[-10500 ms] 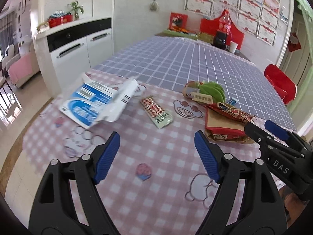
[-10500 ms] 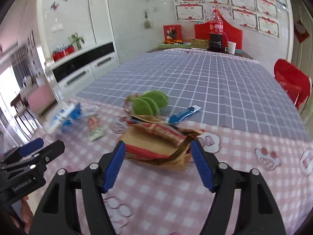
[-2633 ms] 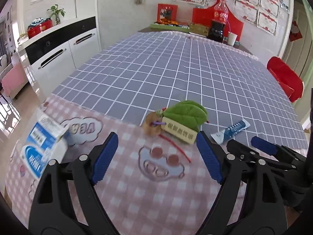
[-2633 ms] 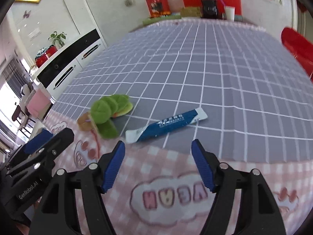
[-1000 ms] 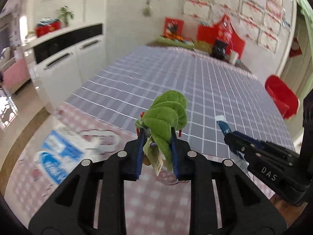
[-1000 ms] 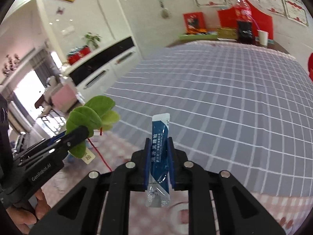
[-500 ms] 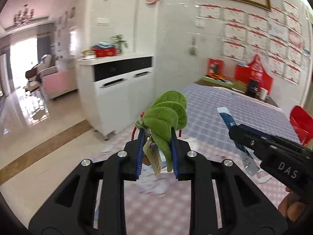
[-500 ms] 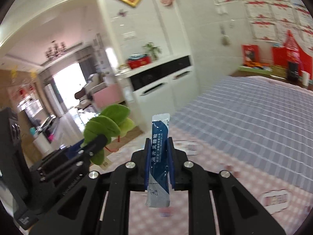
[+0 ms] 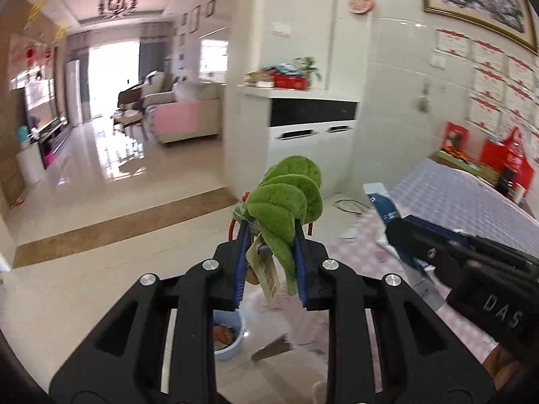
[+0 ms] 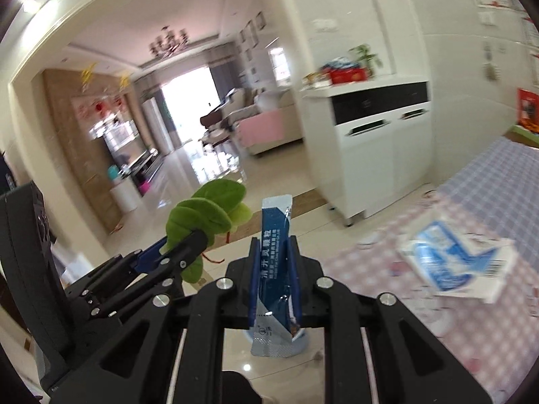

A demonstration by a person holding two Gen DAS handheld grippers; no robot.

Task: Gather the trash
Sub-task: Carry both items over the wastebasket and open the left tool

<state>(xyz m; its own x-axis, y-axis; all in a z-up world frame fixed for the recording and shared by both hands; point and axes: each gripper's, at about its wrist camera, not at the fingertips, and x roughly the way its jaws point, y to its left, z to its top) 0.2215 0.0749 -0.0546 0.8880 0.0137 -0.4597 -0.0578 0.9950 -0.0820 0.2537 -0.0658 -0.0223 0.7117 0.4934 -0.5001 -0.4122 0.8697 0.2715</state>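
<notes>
My left gripper (image 9: 271, 262) is shut on a green plush leaf toy (image 9: 286, 202) with a paper tag, held in the air off the table's left edge. The toy also shows in the right wrist view (image 10: 205, 215). My right gripper (image 10: 273, 279) is shut on a blue and white sachet (image 10: 274, 262), held upright; the sachet shows in the left wrist view (image 9: 387, 208) too. A light blue bin (image 9: 229, 336) with some trash in it stands on the floor below the left gripper, partly hidden by its fingers.
The table with pink checked cloth (image 10: 471, 330) is at the right, and a blue and white carton (image 10: 454, 262) lies on it. A white cabinet (image 9: 313, 148) stands by the wall. Open tiled floor (image 9: 118, 202) stretches left toward the living room.
Both grippers have swung left away from the table, still holding the toy and the sachet. The floor and the blue bin have come into view below.
</notes>
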